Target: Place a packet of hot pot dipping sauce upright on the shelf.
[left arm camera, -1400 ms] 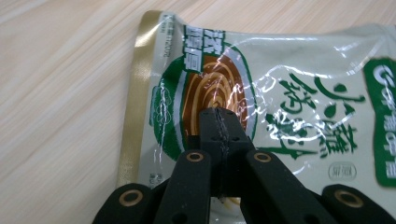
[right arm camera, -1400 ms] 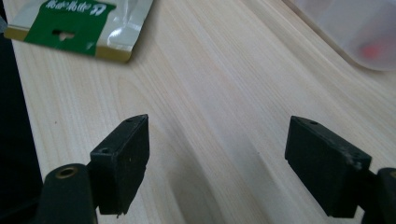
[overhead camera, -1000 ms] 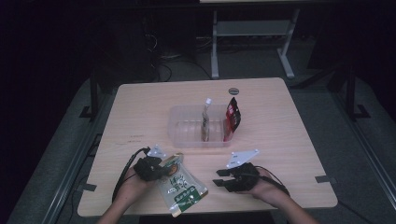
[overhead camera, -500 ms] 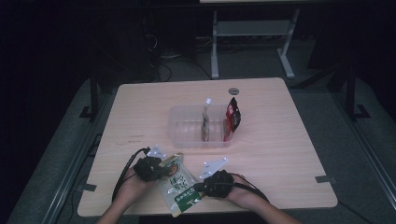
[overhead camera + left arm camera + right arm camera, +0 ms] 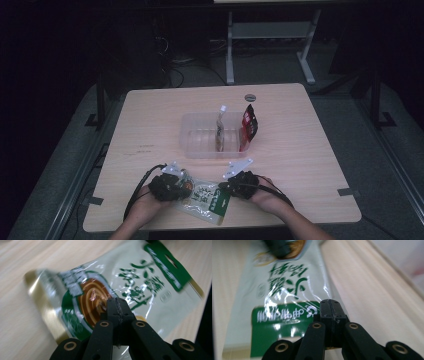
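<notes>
A white and green snack bag (image 5: 204, 199) lies near the table's front edge, between my two grippers. My left gripper (image 5: 186, 191) is on its left end; its jaws are shut, with the tips (image 5: 116, 300) on the bag's (image 5: 140, 282) brown picture, where the film wrinkles. My right gripper (image 5: 223, 189) is at the bag's green-banded end. Its jaws are shut too, and the tips (image 5: 331, 301) pinch the bag's (image 5: 284, 297) right edge by the green band.
A clear plastic tub (image 5: 192, 136) stands mid-table with a red packet (image 5: 249, 127) and a thin upright stick packet (image 5: 220, 131) in it. A small dark disc (image 5: 250, 97) lies behind the tub. The table's front edge runs just under both hands.
My right gripper moved left from bare table to the bag's green end and shut. The left gripper and the bag stayed about where they were.
</notes>
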Motion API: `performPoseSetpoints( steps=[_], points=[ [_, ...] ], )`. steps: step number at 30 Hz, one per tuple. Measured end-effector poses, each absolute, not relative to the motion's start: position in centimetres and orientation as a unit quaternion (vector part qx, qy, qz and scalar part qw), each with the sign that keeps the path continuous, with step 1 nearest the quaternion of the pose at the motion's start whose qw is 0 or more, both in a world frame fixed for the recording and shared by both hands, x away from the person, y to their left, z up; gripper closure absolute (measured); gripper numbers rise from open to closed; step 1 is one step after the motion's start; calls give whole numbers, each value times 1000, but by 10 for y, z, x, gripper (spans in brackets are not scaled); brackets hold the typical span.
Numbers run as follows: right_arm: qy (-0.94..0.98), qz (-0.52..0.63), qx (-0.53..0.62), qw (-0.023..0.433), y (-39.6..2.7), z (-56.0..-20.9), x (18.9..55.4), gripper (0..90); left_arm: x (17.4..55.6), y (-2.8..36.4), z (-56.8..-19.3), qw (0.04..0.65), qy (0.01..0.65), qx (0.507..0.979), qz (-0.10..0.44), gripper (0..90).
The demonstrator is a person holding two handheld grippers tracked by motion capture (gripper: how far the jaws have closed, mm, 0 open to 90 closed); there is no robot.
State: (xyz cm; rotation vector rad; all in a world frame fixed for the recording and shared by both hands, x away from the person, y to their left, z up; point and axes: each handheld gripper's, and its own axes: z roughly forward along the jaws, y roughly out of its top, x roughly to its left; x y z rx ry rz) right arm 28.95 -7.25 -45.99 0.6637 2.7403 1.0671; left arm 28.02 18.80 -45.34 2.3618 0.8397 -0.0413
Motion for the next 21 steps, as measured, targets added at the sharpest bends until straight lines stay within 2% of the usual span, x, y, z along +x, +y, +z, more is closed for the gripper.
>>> performPoseSetpoints(
  steps=[3, 8, 12, 14, 17, 19, 21],
  points=[
    [906, 349, 226, 84, -73, -460, 298, 900, 275, 180, -455, 319, 307, 896, -31, 899],
    [898, 359, 243, 78, -75, -460, 305, 899, 272, 170, -453, 316, 274, 908, -25, 898],
    [892, 374, 247, 58, -81, -456, 304, 775, 275, 174, -442, 341, 257, 904, -1, 848],
    [891, 378, 247, 42, -84, -454, 303, 690, 279, 176, -435, 344, 243, 907, 18, 786],
    [887, 385, 254, 19, -91, -453, 302, 560, 290, 177, -431, 346, 234, 908, 38, 614],
    [888, 381, 258, 14, -96, -454, 302, 517, 297, 176, -434, 340, 224, 912, 33, 501],
    [888, 376, 265, 6, -102, -453, 299, 460, 303, 173, -439, 327, 213, 920, 41, 426]
  ],
)
